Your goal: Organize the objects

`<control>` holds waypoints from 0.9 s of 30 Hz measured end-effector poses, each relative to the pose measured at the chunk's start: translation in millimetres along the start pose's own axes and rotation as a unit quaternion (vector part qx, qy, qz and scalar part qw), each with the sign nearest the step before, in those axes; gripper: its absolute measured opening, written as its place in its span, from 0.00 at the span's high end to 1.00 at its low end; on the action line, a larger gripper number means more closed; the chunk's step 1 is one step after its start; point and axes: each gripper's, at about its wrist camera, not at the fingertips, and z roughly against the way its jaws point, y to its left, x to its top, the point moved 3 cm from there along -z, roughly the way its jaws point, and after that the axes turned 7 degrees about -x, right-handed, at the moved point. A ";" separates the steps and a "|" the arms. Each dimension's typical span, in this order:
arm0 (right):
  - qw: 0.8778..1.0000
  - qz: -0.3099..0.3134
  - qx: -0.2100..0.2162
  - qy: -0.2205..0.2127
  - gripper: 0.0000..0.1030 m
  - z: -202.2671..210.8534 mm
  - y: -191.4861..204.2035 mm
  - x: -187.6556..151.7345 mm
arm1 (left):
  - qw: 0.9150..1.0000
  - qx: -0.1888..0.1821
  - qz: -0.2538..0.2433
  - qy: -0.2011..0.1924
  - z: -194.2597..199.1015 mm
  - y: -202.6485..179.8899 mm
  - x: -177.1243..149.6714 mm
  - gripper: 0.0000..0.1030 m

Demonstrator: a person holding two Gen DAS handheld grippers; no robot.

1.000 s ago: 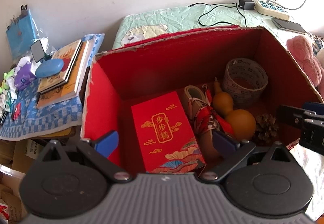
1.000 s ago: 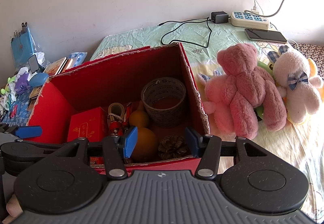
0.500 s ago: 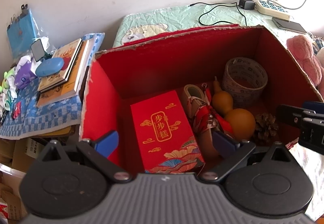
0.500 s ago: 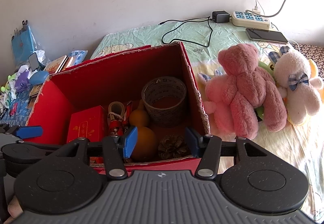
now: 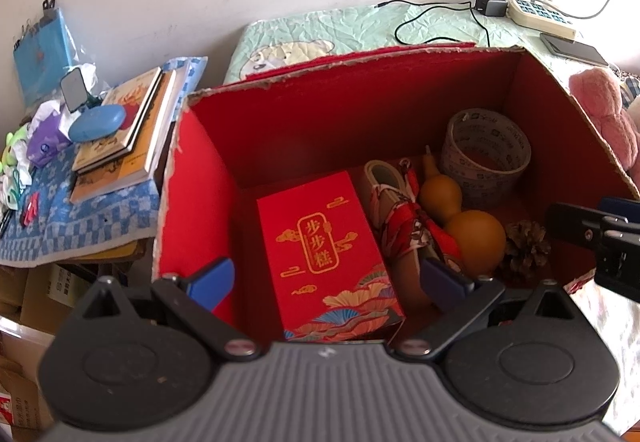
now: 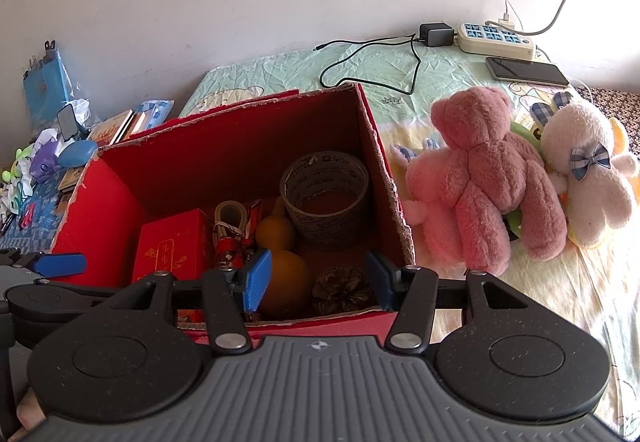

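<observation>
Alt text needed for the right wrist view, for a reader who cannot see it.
An open, empty right hand-held gripper hovers over a red cardboard box on a bed, holding a tape roll, gourd, pine cone and red gift box. Pink and white plush toys lie beside it.

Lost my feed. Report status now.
Both grippers, left and right, open, empty, above red box. Pink bear outside on bed. Nothing blocking.

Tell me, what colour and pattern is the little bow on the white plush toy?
Blue-and-white checked bow on the white plush toy; clearest in the right wrist view.
</observation>
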 end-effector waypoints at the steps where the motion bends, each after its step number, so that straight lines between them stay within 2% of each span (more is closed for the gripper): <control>1: 1.000 0.000 0.000 0.000 0.47 0.0 -0.1 0.0 | 1.000 0.000 0.000 0.000 0.0 0.1 0.0 0.03; 27: 1.000 0.002 -0.001 0.000 0.47 -0.2 0.1 0.4 | 1.000 -0.004 0.009 -0.004 0.6 2.6 -2.7 0.03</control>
